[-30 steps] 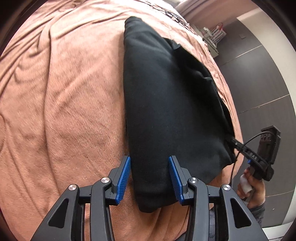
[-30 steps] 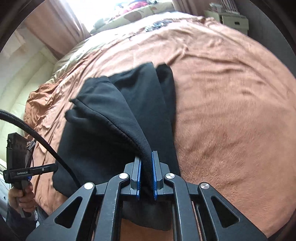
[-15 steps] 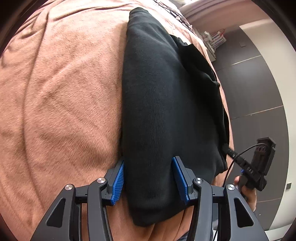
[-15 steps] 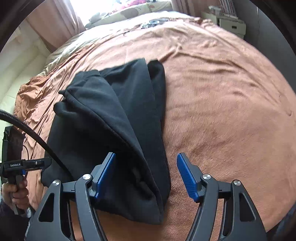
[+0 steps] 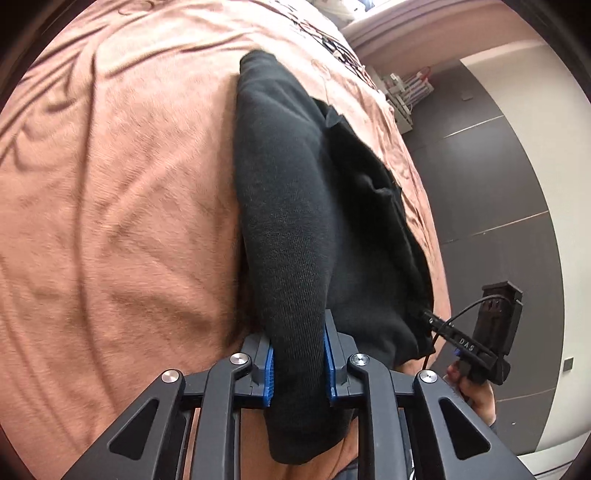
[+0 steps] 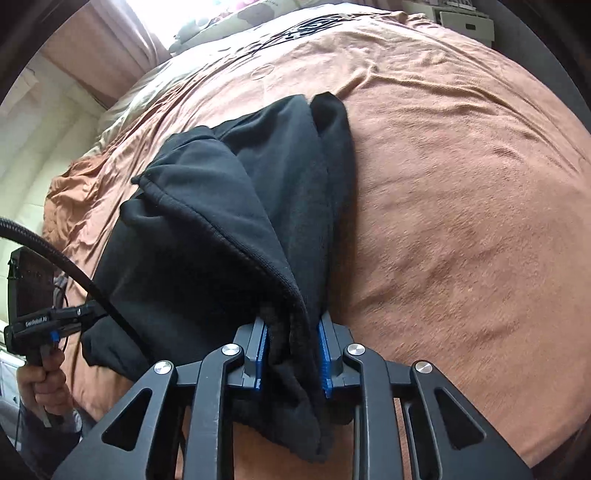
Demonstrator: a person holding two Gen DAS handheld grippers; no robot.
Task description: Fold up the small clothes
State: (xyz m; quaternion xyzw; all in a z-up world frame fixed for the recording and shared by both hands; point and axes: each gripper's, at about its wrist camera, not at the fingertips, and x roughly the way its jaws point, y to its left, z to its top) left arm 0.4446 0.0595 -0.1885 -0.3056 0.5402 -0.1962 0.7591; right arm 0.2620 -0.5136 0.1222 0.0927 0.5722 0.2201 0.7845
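- Left gripper (image 5: pixel 298 363) — blue pads pinched onto a thick fold at the near edge of the black garment (image 5: pixel 314 206).
- The garment lies folded lengthwise on the brown bedspread (image 5: pixel 110 203).
- Right gripper (image 6: pixel 293 356) — clamped on the bunched near corner.

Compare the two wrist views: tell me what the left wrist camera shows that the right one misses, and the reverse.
Left wrist only: the left gripper clamped on the garment's smooth folded edge, plus dark wall panels. Right wrist only: the right gripper pinching bunched layers under a hemmed flap, plus a bright window. Both: the black garment lying on the brown bedspread.
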